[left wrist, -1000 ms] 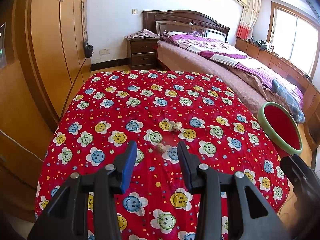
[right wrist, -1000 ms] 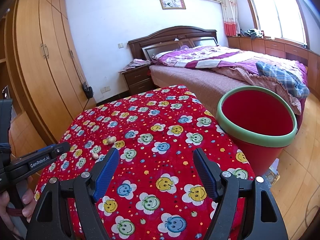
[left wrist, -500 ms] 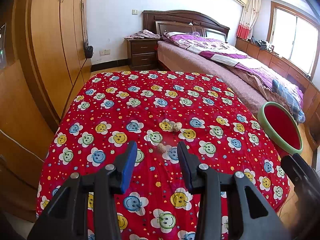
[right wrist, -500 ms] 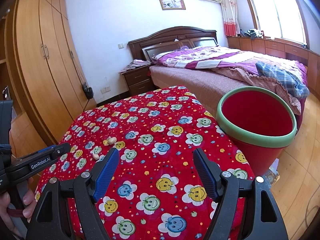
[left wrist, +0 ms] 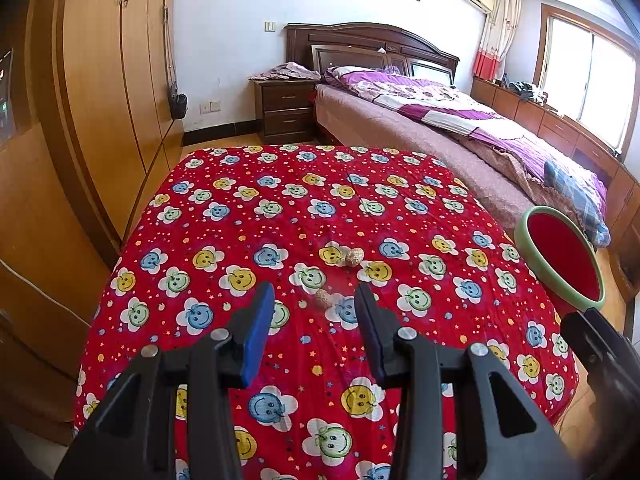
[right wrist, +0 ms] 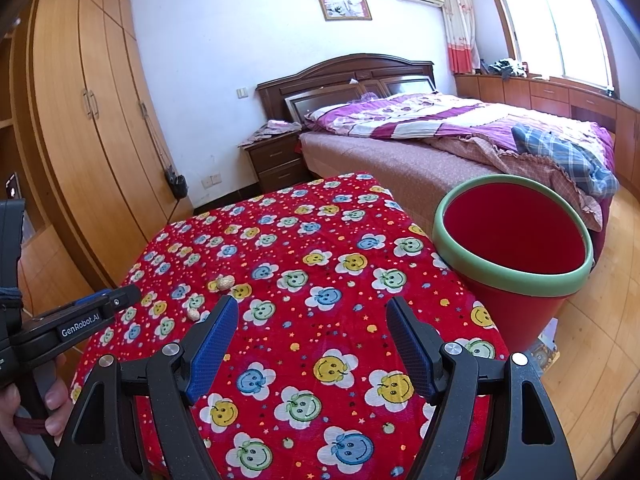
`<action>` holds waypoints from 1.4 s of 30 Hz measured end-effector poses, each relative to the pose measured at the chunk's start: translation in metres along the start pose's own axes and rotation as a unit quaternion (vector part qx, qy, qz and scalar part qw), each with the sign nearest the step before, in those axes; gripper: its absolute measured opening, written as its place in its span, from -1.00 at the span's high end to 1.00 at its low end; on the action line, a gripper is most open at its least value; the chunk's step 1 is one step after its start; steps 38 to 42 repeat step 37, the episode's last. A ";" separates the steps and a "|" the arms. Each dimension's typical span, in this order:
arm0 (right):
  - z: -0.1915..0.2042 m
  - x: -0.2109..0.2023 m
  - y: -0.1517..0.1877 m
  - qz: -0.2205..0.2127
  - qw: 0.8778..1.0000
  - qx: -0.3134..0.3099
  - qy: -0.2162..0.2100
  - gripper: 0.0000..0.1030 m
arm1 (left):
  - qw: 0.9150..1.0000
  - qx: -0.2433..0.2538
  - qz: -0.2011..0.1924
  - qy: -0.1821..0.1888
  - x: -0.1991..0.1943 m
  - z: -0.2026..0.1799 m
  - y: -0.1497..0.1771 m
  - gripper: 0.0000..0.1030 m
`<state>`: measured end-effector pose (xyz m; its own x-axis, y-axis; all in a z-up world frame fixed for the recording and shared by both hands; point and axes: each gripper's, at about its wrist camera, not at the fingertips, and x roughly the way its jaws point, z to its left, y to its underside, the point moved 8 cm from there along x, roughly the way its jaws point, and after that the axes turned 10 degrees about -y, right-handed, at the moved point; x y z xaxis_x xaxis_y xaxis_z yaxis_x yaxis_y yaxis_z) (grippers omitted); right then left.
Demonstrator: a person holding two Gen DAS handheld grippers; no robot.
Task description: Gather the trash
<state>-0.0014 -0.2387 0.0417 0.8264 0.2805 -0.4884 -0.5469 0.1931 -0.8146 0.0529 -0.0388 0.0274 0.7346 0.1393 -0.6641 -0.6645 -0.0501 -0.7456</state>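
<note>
With both the left gripper (left wrist: pixel 314 306) and right gripper (right wrist: pixel 310 322) spread and empty, two peanut shells (left wrist: pixel 323 298) lie mid-table, still uncollected; next, pinch the nearer and carry it to the red bin (right wrist: pixel 516 276) off the right edge.

A printed red cloth (left wrist: pixel 248 236) with a soft matt weave covers the tabletop, two rough, pale peanut shells (left wrist: pixel 354 257) lie on it, the red bin (right wrist: pixel 516 240) at the right looks like smooth plastic with a green rim, and the wardrobe (right wrist: pixel 92 128) on the left is semi-glossy wood.
</note>
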 end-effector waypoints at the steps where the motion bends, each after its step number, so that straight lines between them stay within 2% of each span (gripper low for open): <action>1: 0.000 0.000 0.000 0.000 1.000 0.000 0.000 -0.50 | 1.000 0.000 -0.001 0.000 -0.001 0.000 0.000 0.19; 42: -0.004 0.010 0.007 0.020 1.000 0.010 -0.004 -0.50 | 1.000 0.000 0.009 -0.008 0.006 0.000 0.007 0.19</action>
